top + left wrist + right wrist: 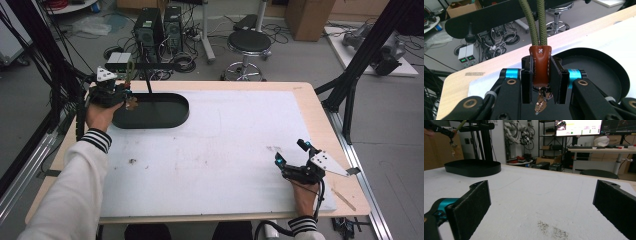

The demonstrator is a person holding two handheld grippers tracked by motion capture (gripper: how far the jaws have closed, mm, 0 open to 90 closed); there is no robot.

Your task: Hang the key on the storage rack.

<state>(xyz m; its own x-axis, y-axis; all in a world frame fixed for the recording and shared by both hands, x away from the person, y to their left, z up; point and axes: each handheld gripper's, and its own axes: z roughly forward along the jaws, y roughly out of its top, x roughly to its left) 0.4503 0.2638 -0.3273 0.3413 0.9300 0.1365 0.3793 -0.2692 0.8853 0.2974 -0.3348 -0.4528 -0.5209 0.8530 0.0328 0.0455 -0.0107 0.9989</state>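
Note:
A brown leather key fob with an olive green cord loop sits between the jaws of my left gripper, which is shut on it. A metal clasp dangles below the fob. The cord runs up toward the black crossbar of a stand. In the high view my left gripper is at the far left, over the left end of the black oval tray, with the cord rising to the bar. My right gripper rests open on the table's near right, nothing between its pads.
A white mat covers most of the wooden table. The stand's post rises from the tray. A round stool and computer cases stand on the floor beyond the far edge. Grey crumbs lie ahead of my right gripper.

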